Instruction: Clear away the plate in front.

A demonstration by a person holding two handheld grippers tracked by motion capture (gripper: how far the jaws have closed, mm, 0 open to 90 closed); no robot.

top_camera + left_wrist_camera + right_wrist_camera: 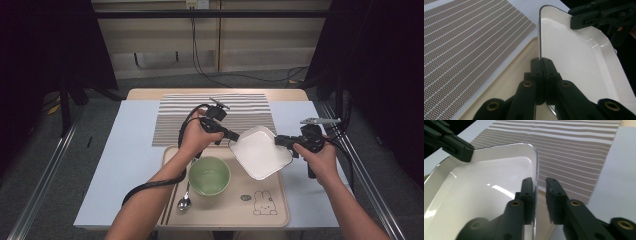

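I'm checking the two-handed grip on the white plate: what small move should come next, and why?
Probably close the right tongs fully on the white plate. Its rim sits between their pads, but one pad stands off with a gap showing, while the left tongs already pinch the opposite rim above the tray.

Left gripper (541, 61) clamped white plate (574, 57) rim; other gripper (584, 21) at far edge, beige tray (506, 82) and striped mat (466, 42) beneath.

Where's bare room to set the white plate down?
Free: the striped mat behind the tray, and the tray's right half under the white plate. Crowded: tray's left side, with green bowl, spoon and chopsticks.
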